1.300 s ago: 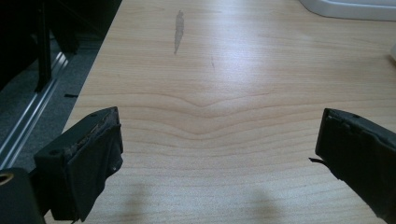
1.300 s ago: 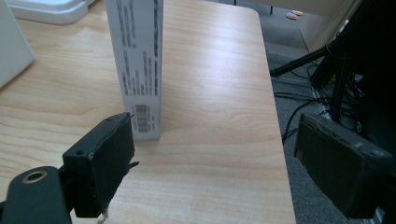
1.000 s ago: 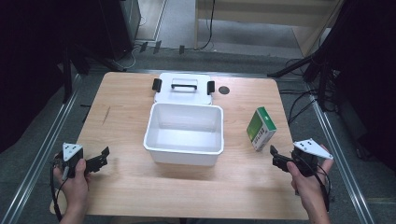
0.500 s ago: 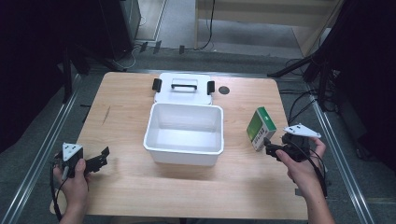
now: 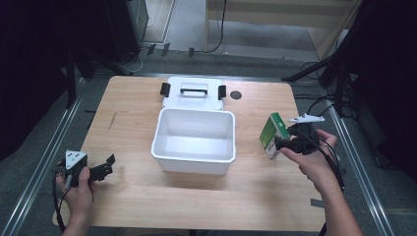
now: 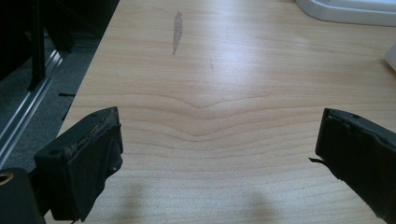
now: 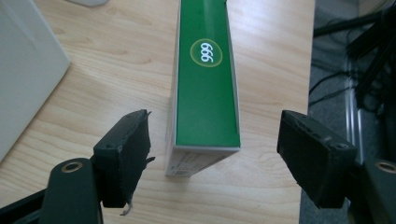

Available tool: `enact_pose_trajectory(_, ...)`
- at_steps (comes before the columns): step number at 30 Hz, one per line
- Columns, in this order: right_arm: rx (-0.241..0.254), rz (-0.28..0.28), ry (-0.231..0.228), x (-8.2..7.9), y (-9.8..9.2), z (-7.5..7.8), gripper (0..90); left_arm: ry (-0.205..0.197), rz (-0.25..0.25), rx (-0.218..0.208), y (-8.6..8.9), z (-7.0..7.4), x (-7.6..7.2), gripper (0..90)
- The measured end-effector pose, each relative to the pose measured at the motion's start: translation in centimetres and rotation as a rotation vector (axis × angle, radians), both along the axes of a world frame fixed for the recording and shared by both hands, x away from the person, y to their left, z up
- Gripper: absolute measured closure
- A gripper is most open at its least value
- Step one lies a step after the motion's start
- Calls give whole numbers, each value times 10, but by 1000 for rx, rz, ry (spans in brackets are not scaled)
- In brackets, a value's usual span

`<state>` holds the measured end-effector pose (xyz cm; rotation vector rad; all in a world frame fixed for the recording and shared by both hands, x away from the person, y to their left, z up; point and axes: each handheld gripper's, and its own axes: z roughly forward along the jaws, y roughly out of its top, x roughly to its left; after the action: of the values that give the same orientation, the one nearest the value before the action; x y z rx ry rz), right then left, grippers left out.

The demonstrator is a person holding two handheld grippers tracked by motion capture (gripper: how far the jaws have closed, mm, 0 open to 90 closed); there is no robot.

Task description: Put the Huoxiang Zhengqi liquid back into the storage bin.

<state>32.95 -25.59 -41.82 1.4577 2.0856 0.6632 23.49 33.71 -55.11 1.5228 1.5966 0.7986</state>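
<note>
Near the right edge of the surface [image 5: 128,196], the green carton [image 7: 205,84] stands between the right gripper's [image 7: 212,154] closing, not yet touching jaws, long axis running away from it, while the left gripper [image 6: 219,154] rests open, far off.

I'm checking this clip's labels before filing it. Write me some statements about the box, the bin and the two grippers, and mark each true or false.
1. The right gripper stands open around the green and white box, pads not yet pressing it. True; its jaws have just been closing.
2. The white bin holds the box. False: the bin is empty and the box stands on the table to its right.
3. The bin's lid lies behind the bin, handle up. True.
4. The left gripper grips the lid. False: it is open over bare wood near the table's front left corner.
</note>
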Motion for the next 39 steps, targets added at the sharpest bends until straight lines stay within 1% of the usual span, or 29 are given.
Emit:
enact_pose_trajectory(1, 4, 0, 17, 3, 1, 1, 217, 0, -1, -1, 0, 0, 0, 17)
enact_pose_trajectory(2, 4, 0, 17, 3, 1, 1, 217, 0, -1, -1, 0, 0, 0, 17)
enact_pose_trajectory(3, -8, -4, 36, 8, 3, 2, 214, -1, -4, -5, 0, 0, 0, 17)
enact_pose_trajectory(4, -8, -4, 36, 8, 3, 2, 214, -1, -4, -5, 0, 0, 0, 17)
enact_pose_trajectory(5, -18, -17, 51, 12, 5, 4, 223, 2, -7, -8, 1, 0, 0, 17)
enact_pose_trajectory(6, -17, -23, 60, 14, 5, 5, 228, 2, -8, -9, 1, 0, 0, 17)
enact_pose_trajectory(7, -15, -27, 80, 17, 5, 6, 237, 2, -9, -9, 1, 0, 0, 17)
enact_pose_trajectory(9, -29, -50, 101, 23, 6, 8, 276, 0, -8, -11, 1, 0, 0, 17)
enact_pose_trajectory(12, -31, -46, 143, 32, 6, 14, 291, 1, -9, -11, 1, 0, 0, 17)
enact_pose_trajectory(16, -42, -32, 239, 46, 9, 22, 323, 2, -9, -11, 1, 0, 0, 17)
enact_pose_trajectory(17, -41, -32, 269, 49, 10, 23, 316, 2, -10, -12, 1, 0, 0, 17)
enact_pose_trajectory(18, -41, -32, 269, 49, 10, 23, 316, 2, -10, -12, 1, 0, 0, 17)
enact_pose_trajectory(19, -58, -37, 317, 56, 12, 24, 324, 1, -10, -14, 1, 0, 0, 17)
enact_pose_trajectory(20, -61, -35, 342, 59, 12, 25, 328, 0, -11, -14, 1, 0, 0, 17)
enact_pose_trajectory(21, -61, -35, 342, 59, 12, 25, 328, 0, -11, -14, 1, 0, 0, 17)
enact_pose_trajectory(22, -58, -31, 367, 62, 13, 25, 341, 1, -11, -14, 1, 0, 0, 17)
enact_pose_trajectory(23, -59, -23, 401, 69, 14, 25, 358, 1, -13, -15, 1, 0, 0, 17)
enact_pose_trajectory(26, -71, -4, 451, 77, 17, 26, 416, 1, -15, -17, 2, 0, 0, 17)
enact_pose_trajectory(27, -71, -4, 451, 77, 17, 26, 416, 1, -15, -17, 2, 0, 0, 17)
enact_pose_trajectory(28, -84, 16, 491, 83, 19, 26, 431, 2, -16, -17, 2, 0, 0, 17)
enact_pose_trajectory(30, -98, 6, 538, 88, 22, 27, 442, 2, -16, -18, 2, 0, 1, 17)
enact_pose_trajectory(31, -110, 8, 552, 91, 23, 26, 443, 2, -17, -19, 2, 0, 1, 17)
enact_pose_trajectory(32, -110, 8, 552, 91, 23, 26, 443, 2, -17, -19, 2, 0, 1, 17)
enact_pose_trajectory(33, -107, -4, 582, 96, 24, 25, 450, -1, -23, -21, 2, 0, 1, 17)
enact_pose_trajectory(34, -103, -14, 598, 99, 25, 24, 462, 0, -24, -20, 2, 0, 1, 17)
enact_pose_trajectory(36, -109, -21, 632, 102, 25, 21, 508, -2, -26, -19, 1, 0, 1, 17)
enact_pose_trajectory(37, -113, -26, 642, 104, 25, 19, 540, -2, -27, -20, 1, 0, 1, 18)
enact_pose_trajectory(38, -113, -26, 642, 104, 25, 19, 540, -2, -27, -20, 1, 0, 1, 18)
enact_pose_trajectory(39, -119, -25, 653, 105, 25, 17, 610, -2, -29, -22, 2, 0, 1, 18)
